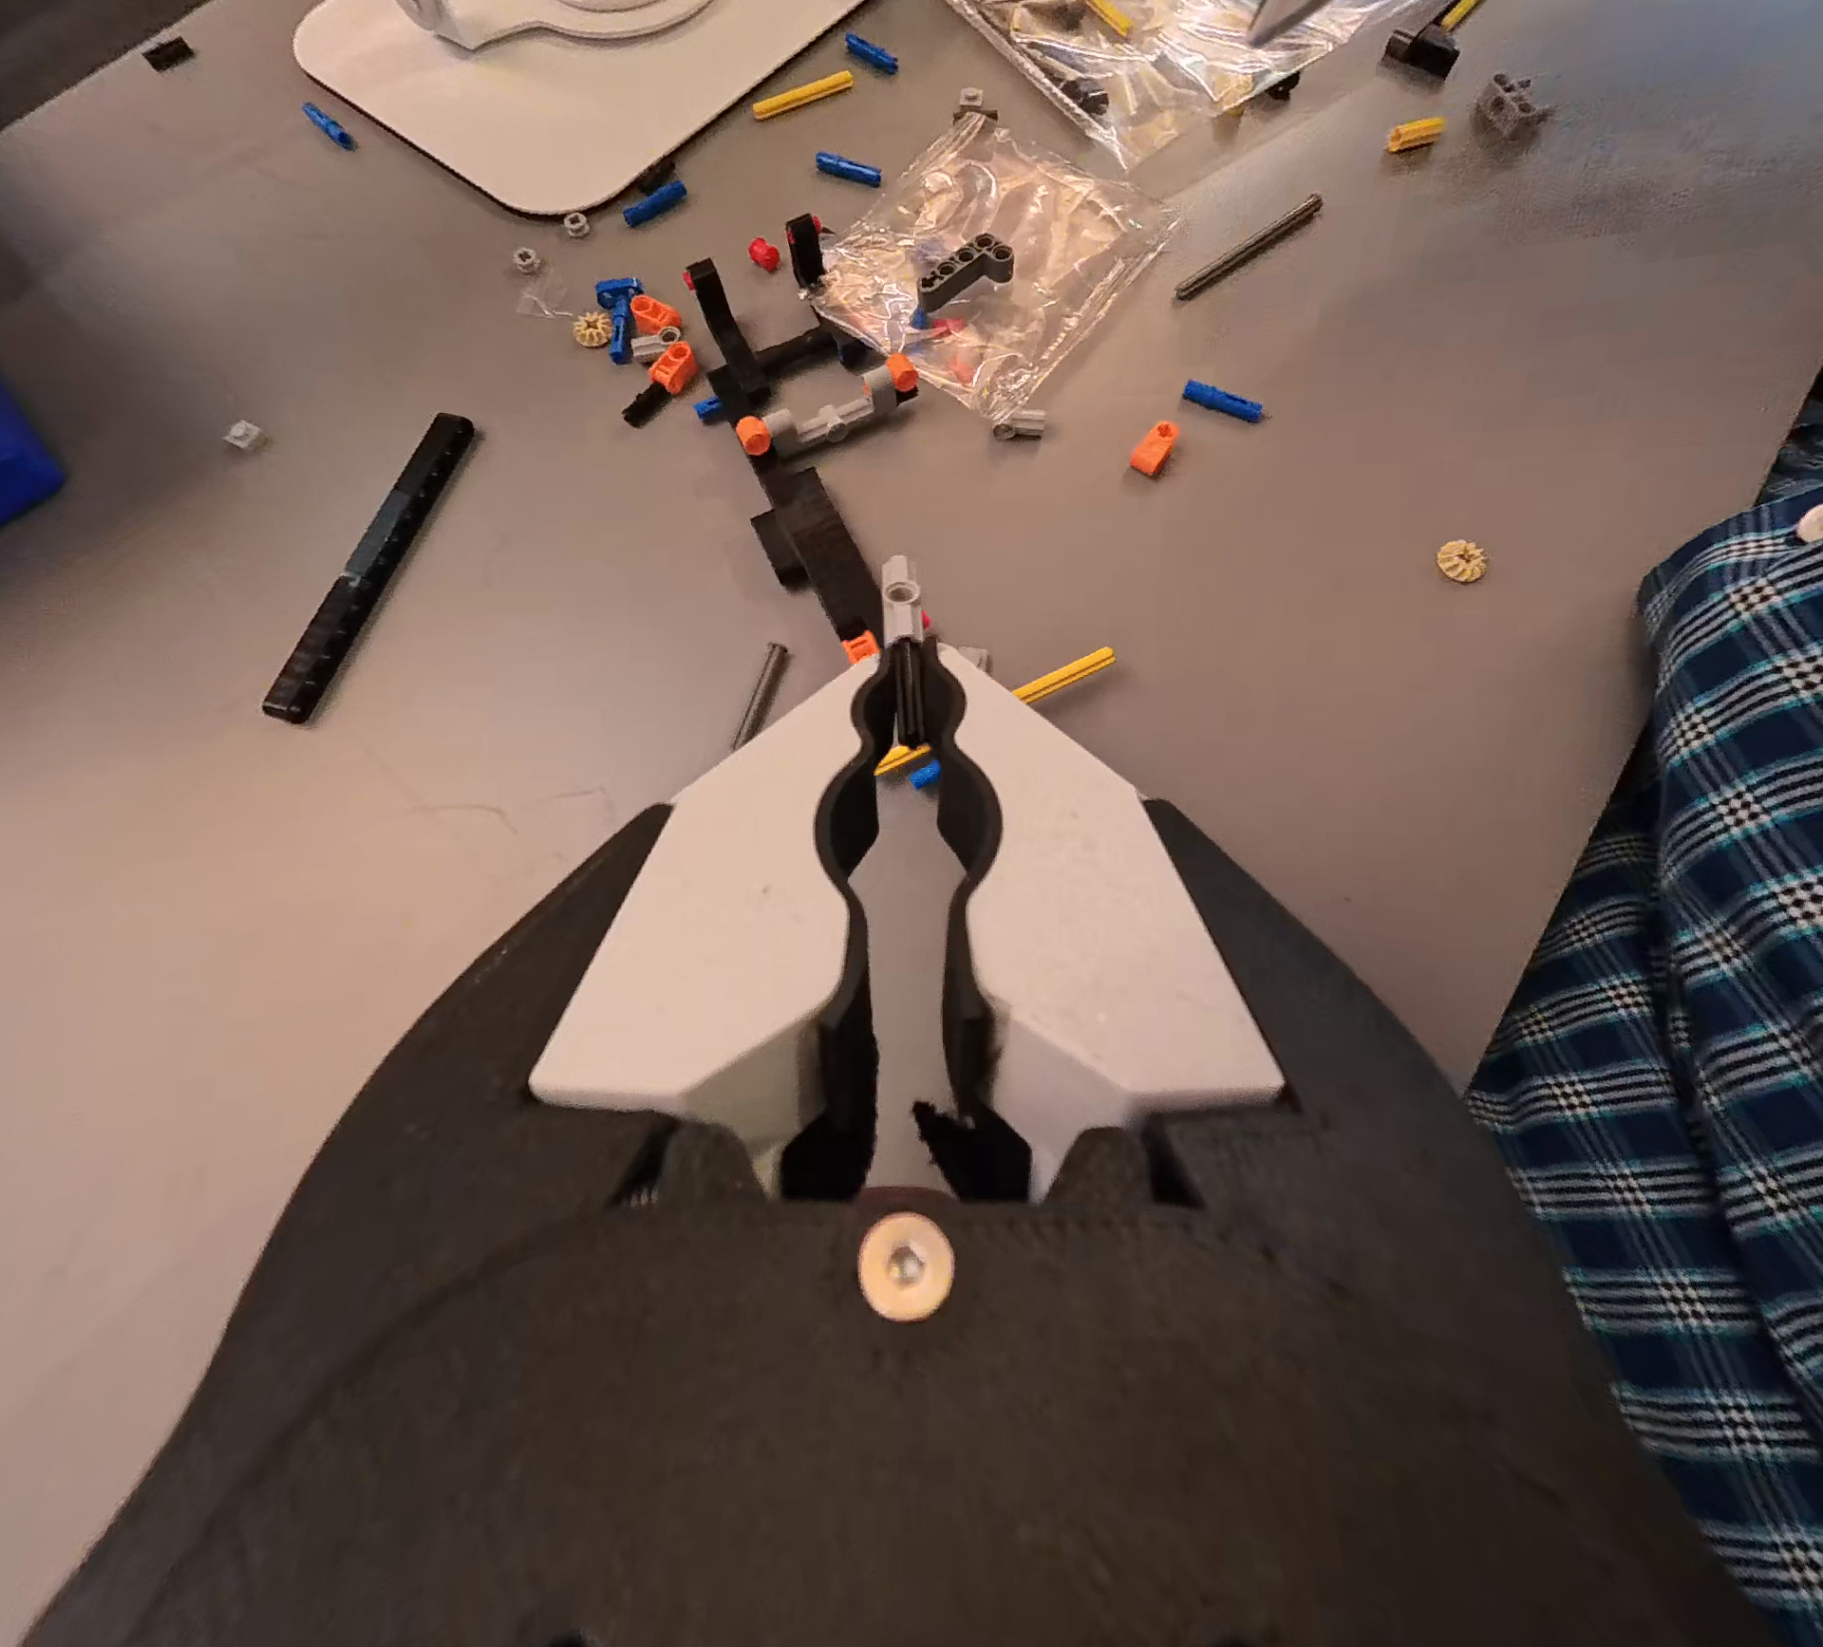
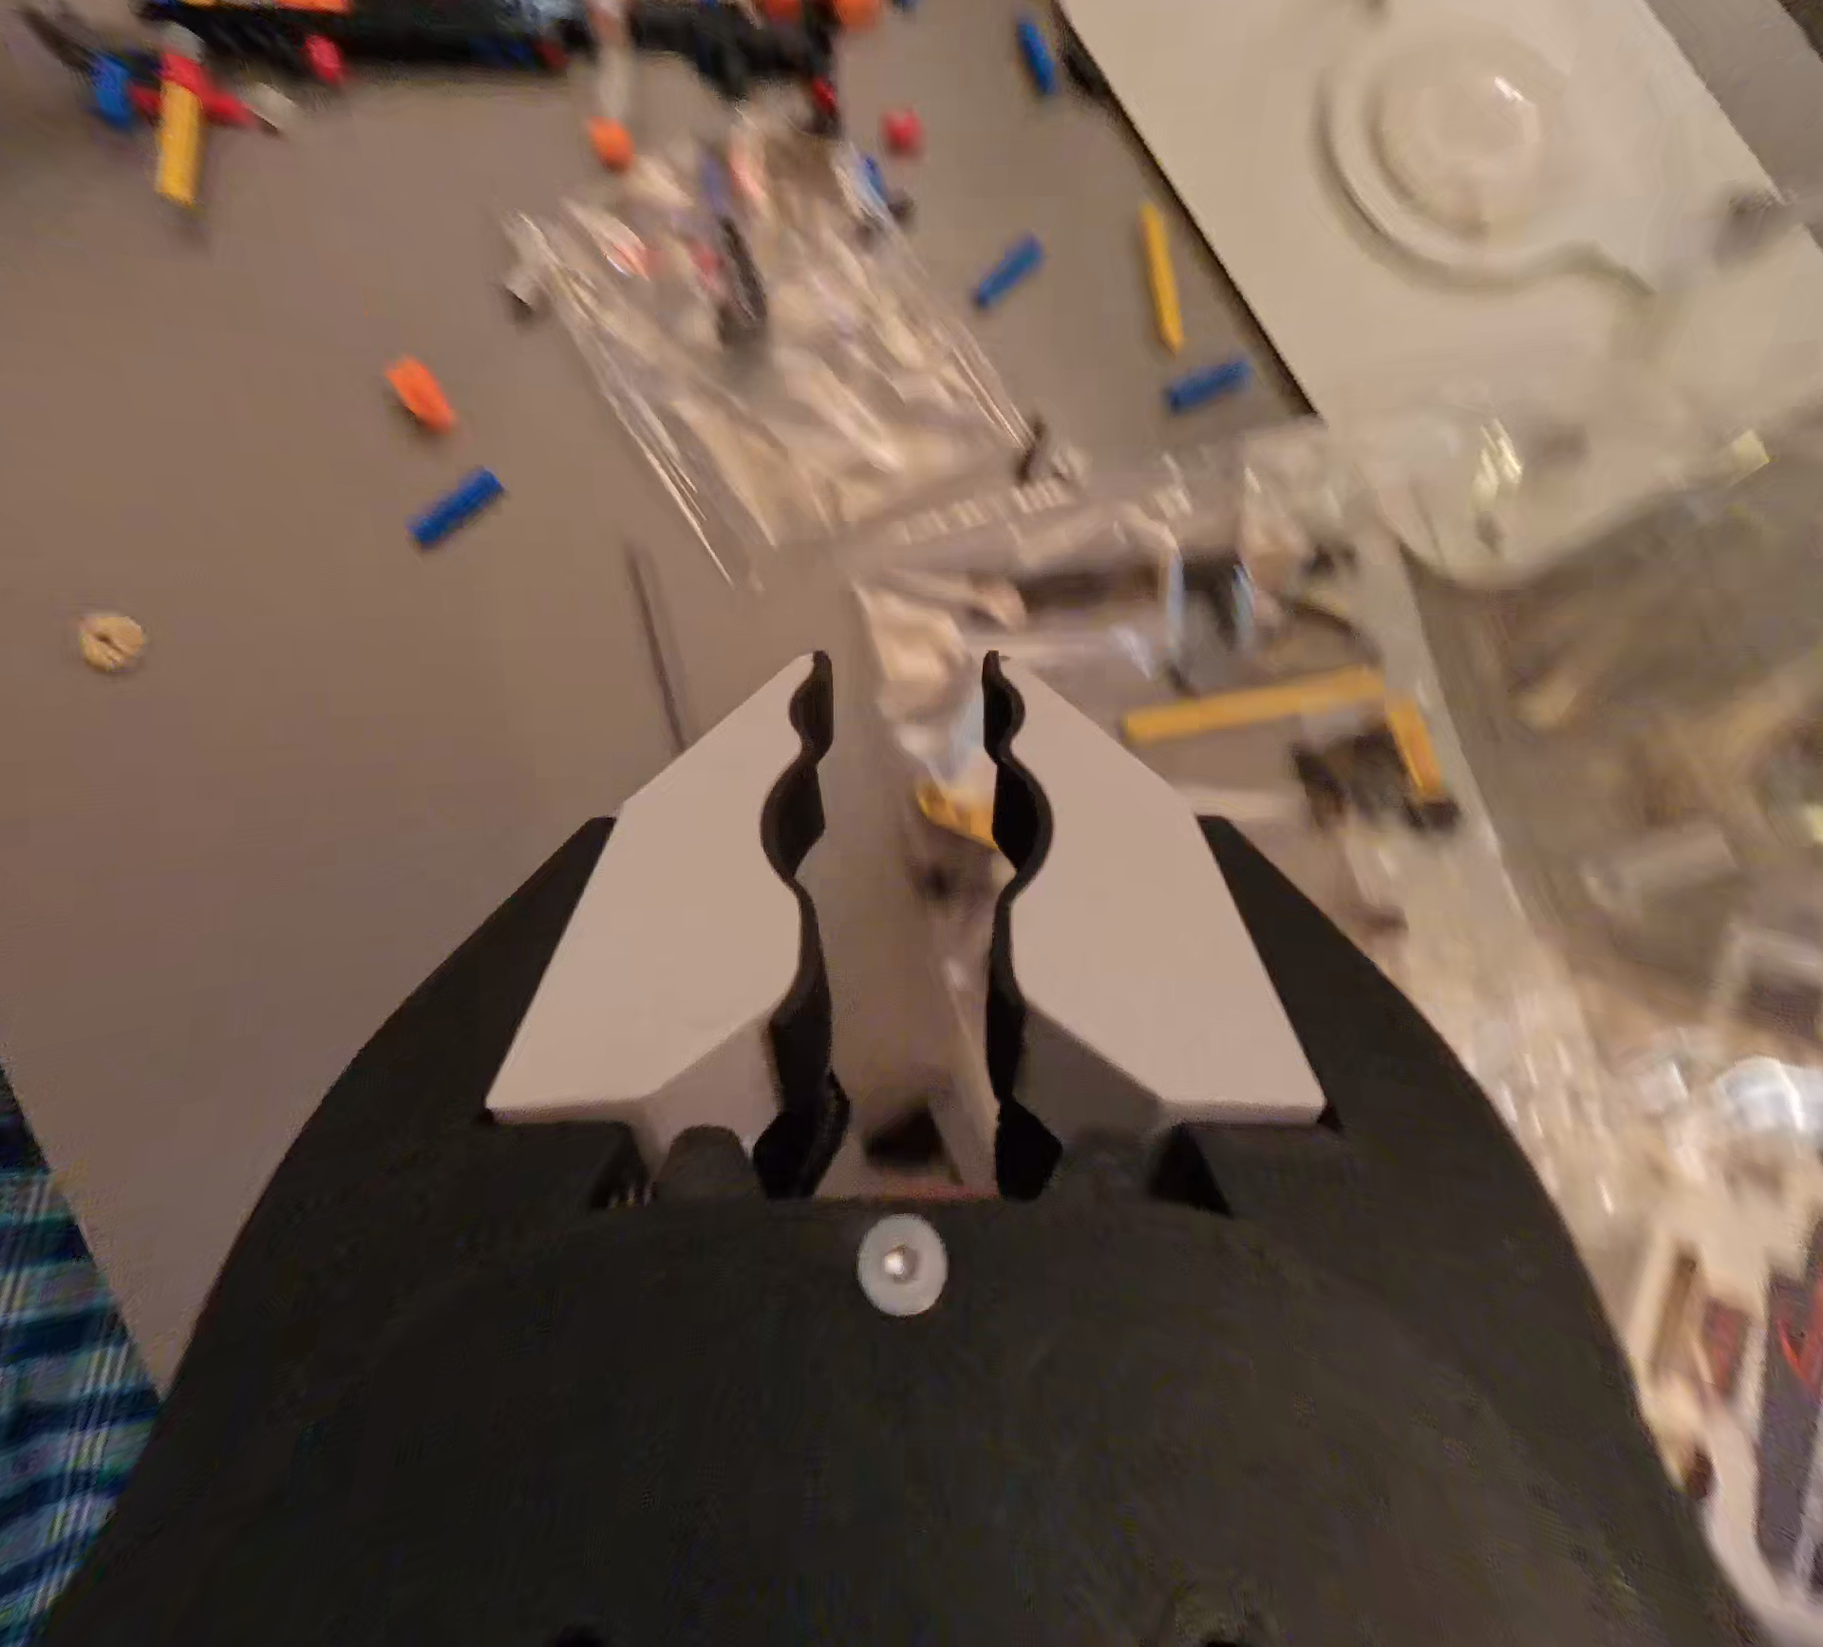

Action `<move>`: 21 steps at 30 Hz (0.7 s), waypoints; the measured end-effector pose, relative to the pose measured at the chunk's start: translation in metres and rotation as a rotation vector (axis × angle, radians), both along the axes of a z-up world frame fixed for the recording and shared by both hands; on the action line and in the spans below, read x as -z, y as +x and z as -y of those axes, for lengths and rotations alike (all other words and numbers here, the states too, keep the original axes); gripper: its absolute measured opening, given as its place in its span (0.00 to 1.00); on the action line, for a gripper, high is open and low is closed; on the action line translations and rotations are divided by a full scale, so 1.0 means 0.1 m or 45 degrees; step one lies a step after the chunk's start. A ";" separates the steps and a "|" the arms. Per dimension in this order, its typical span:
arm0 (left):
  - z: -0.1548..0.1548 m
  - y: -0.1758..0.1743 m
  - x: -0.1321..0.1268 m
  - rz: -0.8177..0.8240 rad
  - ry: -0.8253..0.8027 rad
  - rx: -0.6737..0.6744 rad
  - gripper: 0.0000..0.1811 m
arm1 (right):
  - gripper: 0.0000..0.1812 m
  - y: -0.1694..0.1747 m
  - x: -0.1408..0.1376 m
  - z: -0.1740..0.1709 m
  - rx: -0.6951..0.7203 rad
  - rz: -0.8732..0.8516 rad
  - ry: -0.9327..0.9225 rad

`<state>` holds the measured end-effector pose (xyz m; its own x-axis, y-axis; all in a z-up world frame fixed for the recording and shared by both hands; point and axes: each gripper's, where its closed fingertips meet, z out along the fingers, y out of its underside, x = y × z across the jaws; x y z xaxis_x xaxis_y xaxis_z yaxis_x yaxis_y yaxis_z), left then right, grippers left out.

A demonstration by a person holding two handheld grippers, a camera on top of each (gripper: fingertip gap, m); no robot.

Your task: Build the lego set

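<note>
Left gripper (image 1: 910, 663): jaws closed on a thin black axle (image 1: 908, 692) tipped with a grey connector (image 1: 900, 604). Right gripper (image 2: 903, 673): jaws parted, empty, above the clear bags (image 2: 789, 337). Partial black assembly (image 1: 789, 456) lies mid-bench (image 1: 493, 811). Pieces likely light, rigid, slippery; grip the axle mid-shaft.

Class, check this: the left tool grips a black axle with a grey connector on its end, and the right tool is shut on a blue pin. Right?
Not quite. The right tool is open and empty, as the right wrist view shows. The left tool does grip the black axle with the grey connector.
</note>
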<state>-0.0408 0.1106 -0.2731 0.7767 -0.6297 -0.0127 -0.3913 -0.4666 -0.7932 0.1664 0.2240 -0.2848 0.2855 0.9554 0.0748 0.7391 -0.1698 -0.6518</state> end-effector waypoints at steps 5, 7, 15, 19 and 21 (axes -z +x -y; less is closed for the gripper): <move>0.00 -0.08 -0.02 0.011 0.012 -0.023 0.01 | 0.15 -0.69 0.06 0.07 -0.154 -0.042 -0.017; 0.00 -0.10 -0.02 0.021 0.011 -0.024 0.01 | 0.15 -0.83 0.16 0.04 -0.171 -0.005 -0.024; -0.01 -0.14 0.01 0.054 0.002 -0.020 0.01 | 0.13 -0.70 0.41 0.00 -0.178 0.138 -0.120; -0.03 -0.14 0.02 0.059 -0.001 -0.011 0.01 | 0.11 -0.52 0.41 0.05 -0.188 0.170 -0.145; -0.02 -0.14 0.01 0.063 0.000 -0.010 0.01 | 0.10 -0.42 0.41 0.09 -0.194 0.194 -0.154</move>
